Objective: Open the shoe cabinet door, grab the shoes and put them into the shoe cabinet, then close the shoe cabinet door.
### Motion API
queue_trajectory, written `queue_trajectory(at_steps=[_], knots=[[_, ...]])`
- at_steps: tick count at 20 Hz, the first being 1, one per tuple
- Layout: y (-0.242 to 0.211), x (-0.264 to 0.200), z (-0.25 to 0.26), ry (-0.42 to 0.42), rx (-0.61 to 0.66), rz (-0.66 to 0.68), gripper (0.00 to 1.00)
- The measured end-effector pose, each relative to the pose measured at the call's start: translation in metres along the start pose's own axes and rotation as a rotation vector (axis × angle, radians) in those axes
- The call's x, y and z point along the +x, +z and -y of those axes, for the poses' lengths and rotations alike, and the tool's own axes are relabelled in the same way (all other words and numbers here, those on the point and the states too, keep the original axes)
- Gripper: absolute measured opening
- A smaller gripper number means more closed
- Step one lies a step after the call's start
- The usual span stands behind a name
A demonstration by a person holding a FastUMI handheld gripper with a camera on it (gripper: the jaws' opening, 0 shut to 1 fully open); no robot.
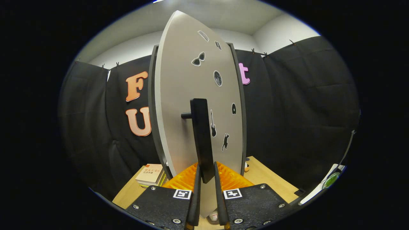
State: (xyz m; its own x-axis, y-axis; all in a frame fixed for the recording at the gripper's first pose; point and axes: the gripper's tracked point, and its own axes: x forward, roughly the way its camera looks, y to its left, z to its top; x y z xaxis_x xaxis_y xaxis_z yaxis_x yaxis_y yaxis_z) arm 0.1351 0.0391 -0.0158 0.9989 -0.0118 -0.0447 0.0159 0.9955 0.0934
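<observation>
The shoe cabinet's light grey door (188, 105), dotted with small black stickers, stands right in front of me and looks swung partly out from the dark cabinet frame (154, 105) behind it. A black vertical bar handle (202, 134) sticks out from the door on a short peg. My gripper (207, 174) is shut on the lower end of this handle, with both orange-ribbed fingers (183, 179) pressing its sides. The cabinet's inside is hidden behind the door.
A wooden table (271, 182) carries the cabinet. A small stack of books (150, 175) lies to the left of the cabinet. A small orange and white object (246, 166) peeks out at the cabinet's right foot. A white item with a green part (329, 180) sits far right.
</observation>
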Motion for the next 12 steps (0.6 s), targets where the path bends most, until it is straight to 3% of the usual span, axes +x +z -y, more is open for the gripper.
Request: queue_trajectory(at_steps=[12], knots=[[0.001, -0.008, 0.037, -0.129, -0.01, 0.009, 0.22]])
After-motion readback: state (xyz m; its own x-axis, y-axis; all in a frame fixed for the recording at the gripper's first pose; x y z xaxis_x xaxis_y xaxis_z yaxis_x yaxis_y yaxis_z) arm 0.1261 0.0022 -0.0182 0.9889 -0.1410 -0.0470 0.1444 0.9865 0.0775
